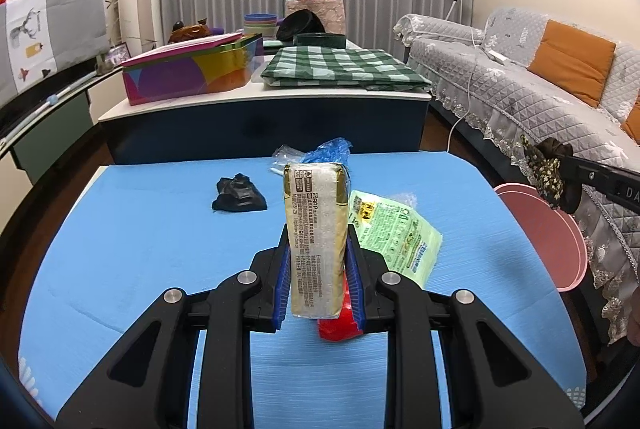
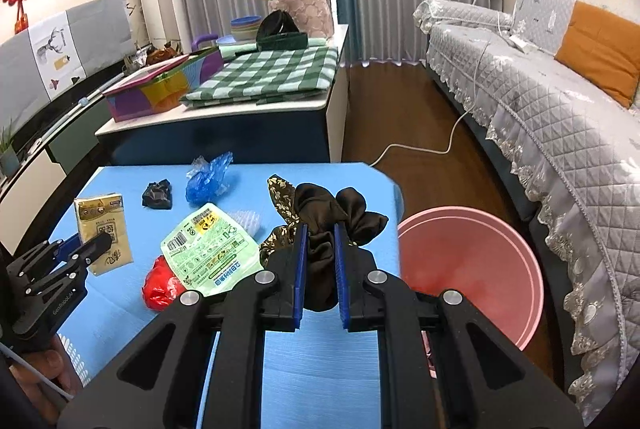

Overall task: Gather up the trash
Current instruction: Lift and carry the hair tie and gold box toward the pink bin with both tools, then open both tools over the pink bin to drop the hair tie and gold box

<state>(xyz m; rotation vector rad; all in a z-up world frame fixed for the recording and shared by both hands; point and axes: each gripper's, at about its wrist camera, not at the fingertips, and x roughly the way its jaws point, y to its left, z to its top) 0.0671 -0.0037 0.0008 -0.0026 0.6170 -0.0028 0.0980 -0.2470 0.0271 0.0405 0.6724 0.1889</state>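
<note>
The left gripper (image 1: 318, 269) has its blue-padded fingers (image 1: 282, 281) clenched on a gold tissue pack (image 1: 316, 229), which stands upright between them, lifted clear of the blue tabletop (image 1: 140, 229). In the right wrist view the same pack (image 2: 105, 233) shows at 9 o'clock, pinched by the left gripper (image 2: 86, 243).

The right gripper (image 2: 321, 269) grasps a bunched dark cloth with a floral edge (image 2: 320, 225); its fingers (image 2: 300, 269) press on the fabric from both sides, and loose folds spill out toward 11 and 1 o'clock. From the left wrist the cloth (image 1: 548, 169) hangs at 3 o'clock, above the pink bin.

On the tabletop, a green printed wrapper (image 2: 208, 253) lies at 9 o'clock of the right fingers, overlapping a red crumpled bag (image 2: 160, 287). A black crumpled scrap (image 2: 157, 193) and a blue plastic bag (image 2: 208, 179) sit toward 11 o'clock, near the far edge.

A pink bin (image 2: 500, 269) stands on the floor at 3 o'clock, just beside the tabletop.
</note>
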